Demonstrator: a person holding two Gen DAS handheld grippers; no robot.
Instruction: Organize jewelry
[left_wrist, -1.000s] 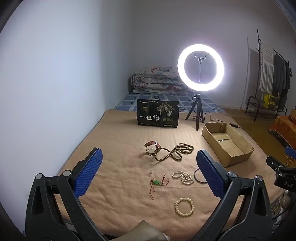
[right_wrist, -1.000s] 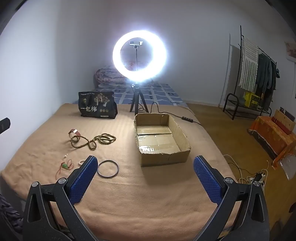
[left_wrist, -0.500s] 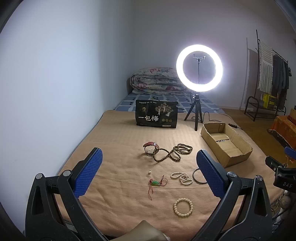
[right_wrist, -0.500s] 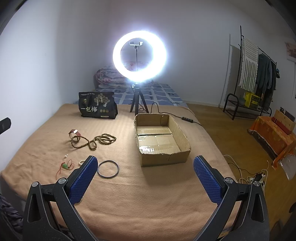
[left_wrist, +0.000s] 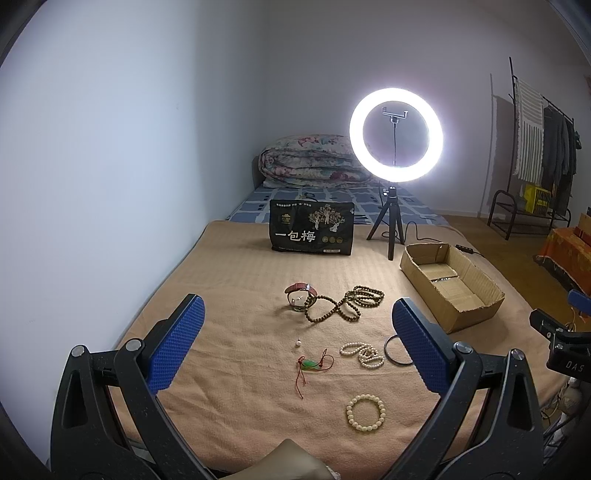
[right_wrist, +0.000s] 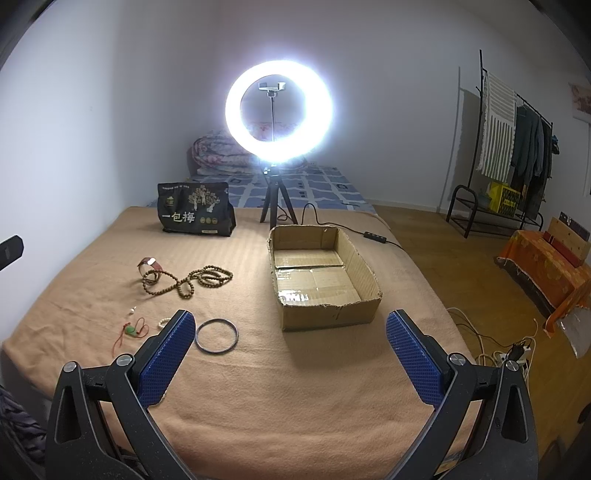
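**Jewelry all laid out on the bed, nothing grabbed**

Both jaws gape wide, holding nothing. Left hand-held gripper (left_wrist: 297, 325) hovers over the pieces: cream bead bracelet (left_wrist: 365, 412) nearest, brown bead strand (left_wrist: 340, 304) farther. Right hand-held gripper (right_wrist: 290, 332) faces the cardboard box (right_wrist: 325, 317), dark bangle (right_wrist: 216, 336) beside its left finger.

Jewelry (left_wrist: 332, 306) left of box (left_wrist: 450, 284), on blanket (left_wrist: 240, 280).

Black triangular-cutout frames with silver screws and blue textured pads (left_wrist: 177, 343) are seen on both grippers.
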